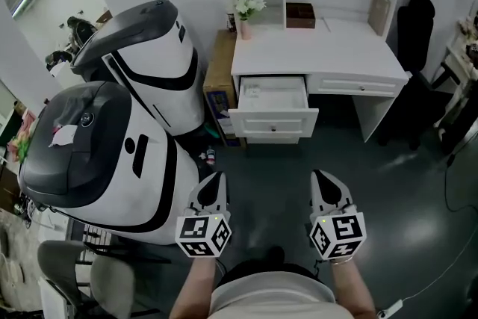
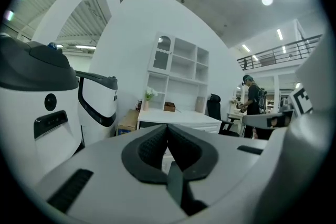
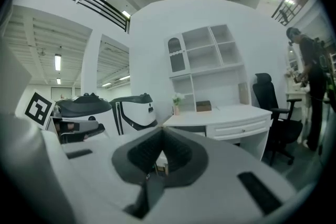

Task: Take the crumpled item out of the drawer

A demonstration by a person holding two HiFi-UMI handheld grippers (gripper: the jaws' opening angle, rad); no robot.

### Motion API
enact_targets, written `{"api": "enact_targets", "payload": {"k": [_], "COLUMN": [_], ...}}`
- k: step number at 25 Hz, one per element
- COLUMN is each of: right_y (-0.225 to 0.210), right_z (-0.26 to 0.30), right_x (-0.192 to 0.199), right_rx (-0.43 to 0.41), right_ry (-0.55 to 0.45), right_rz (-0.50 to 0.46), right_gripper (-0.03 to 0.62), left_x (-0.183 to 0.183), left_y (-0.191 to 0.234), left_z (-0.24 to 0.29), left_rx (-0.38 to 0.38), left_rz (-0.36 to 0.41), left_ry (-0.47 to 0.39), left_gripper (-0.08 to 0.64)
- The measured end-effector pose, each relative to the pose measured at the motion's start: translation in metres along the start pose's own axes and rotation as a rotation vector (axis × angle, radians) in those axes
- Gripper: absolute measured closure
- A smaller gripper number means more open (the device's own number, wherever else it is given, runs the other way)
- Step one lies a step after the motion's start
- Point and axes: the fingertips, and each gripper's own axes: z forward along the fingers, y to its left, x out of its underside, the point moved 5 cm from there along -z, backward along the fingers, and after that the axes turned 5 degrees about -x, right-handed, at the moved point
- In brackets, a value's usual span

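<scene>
White drawer [image 1: 272, 123] hangs open from the desk [image 1: 321, 48], contents reachable; left gripper [image 1: 215, 179] and right gripper [image 1: 323, 177], closed and empty, hover well short of the desk.

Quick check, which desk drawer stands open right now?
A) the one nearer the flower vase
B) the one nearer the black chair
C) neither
A: the drawer on the side of the flower vase is pulled out, while the other drawer sits flush.

I can't tell what lies in the open drawer [image 1: 273, 123]: its pale contents are too small from the head view.
</scene>
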Motion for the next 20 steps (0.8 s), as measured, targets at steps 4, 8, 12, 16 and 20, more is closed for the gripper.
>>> {"api": "enact_targets", "payload": {"k": [4, 8, 12, 16, 20], "right_y": [-0.013, -0.021, -0.025, -0.030, -0.038], "right_z": [0.001, 0.000, 0.001, 0.005, 0.013], "right_x": [-0.005, -0.007, -0.007, -0.007, -0.008], "right_rx": [0.011, 0.014, 0.014, 0.016, 0.022], "right_ry": [-0.017, -0.025, -0.033, -0.025, -0.030], "right_rz": [-0.006, -0.004, 0.000, 0.002, 0.005], "right_gripper": [0.591, 0.591, 0.591, 0.591, 0.591], "left_x": [-0.004, -0.006, -0.006, -0.005, -0.003], "left_y": [-0.009, -0.015, -0.020, -0.025, -0.023], "left_z": [0.009, 0.013, 0.018, 0.023, 0.032], "left_rx": [-0.012, -0.011, -0.001, 0.004, 0.001], "left_rz": [0.012, 0.004, 0.014, 0.028, 0.034], "left_ry": [-0.012, -0.012, -0.012, -0.003, 0.003], "left_gripper": [0.561, 0.534, 0.497, 0.469, 0.451]}}
